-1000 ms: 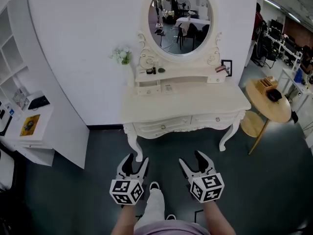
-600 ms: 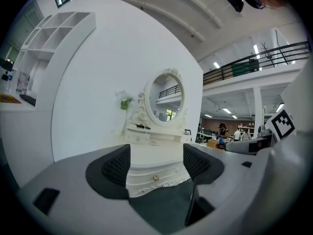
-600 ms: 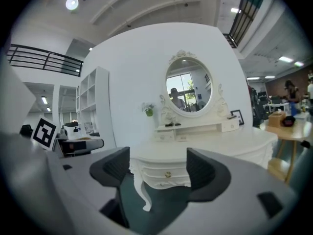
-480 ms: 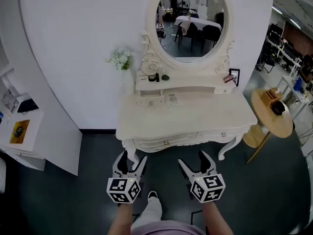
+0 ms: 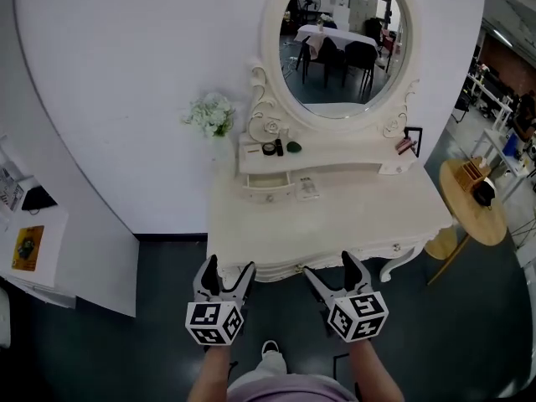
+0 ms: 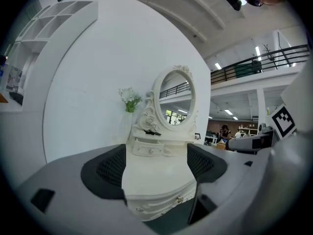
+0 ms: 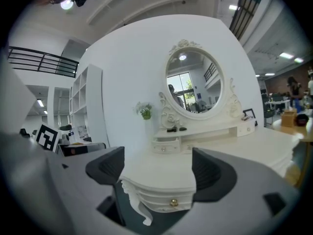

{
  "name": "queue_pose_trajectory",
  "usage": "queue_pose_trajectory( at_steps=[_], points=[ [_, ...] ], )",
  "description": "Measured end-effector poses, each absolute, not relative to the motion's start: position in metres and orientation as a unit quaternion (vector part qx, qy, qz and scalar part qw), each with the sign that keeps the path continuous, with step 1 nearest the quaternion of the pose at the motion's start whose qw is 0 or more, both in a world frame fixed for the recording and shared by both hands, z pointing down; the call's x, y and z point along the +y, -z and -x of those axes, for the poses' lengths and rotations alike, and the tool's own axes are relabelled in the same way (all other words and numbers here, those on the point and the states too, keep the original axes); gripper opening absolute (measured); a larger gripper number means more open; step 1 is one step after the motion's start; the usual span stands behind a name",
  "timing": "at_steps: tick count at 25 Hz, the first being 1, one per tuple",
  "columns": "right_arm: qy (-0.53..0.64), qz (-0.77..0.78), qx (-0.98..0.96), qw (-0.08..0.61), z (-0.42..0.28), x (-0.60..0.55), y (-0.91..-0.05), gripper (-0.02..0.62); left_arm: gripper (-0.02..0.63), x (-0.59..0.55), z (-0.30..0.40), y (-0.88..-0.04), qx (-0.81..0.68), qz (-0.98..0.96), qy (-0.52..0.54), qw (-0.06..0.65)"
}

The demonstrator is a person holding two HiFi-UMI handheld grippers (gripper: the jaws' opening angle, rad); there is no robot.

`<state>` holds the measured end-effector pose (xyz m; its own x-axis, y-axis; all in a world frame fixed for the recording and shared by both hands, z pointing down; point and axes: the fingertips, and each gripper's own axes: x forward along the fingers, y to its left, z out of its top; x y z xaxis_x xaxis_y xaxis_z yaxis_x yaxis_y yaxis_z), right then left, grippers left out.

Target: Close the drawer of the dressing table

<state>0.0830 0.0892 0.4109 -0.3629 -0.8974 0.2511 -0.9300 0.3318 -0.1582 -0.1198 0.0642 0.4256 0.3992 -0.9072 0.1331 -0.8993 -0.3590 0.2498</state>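
White wall, cream dressing table [image 5: 335, 224] under its oval mirror [image 5: 345, 44], and both my tools at its front edge.
My left gripper [image 5: 229, 268] and right gripper [image 5: 330, 268] hover side by side, jaws opening wide with nothing between them. Up on the mirror shelf, at the end nearest the flowers [image 5: 211, 115], the small drawer [image 5: 268, 186] stands pulled out a little, well beyond both grippers.

Shows a cream table [image 5: 352, 216] on the dark floor [image 5: 167, 308], backed against a white wall. Carries an oval mirror [image 5: 347, 44] at the rear, above a raised shelf [image 5: 343, 155]. Holds on that shelf a round dark item [image 5: 268, 148], a small dark bottle [image 5: 279, 147] and a green piece [image 5: 293, 146] at left, a pink item [image 5: 405, 145] at right. Bears a flat packet [image 5: 307, 188] on the bare top, just beside a small drawer [image 5: 270, 182] projecting slightly from under the shelf.
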Motion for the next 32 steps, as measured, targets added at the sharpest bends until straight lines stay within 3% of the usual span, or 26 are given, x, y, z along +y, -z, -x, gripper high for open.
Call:
queue_pose_trajectory(
  at_steps=[32],
  points=[
    [-0.145,-0.526,-0.831,0.106,-0.058,-0.111,-0.460,0.399,0.373,-0.125,0.108,-0.477,-0.545,-0.823,-0.050,0.154]
  ],
)
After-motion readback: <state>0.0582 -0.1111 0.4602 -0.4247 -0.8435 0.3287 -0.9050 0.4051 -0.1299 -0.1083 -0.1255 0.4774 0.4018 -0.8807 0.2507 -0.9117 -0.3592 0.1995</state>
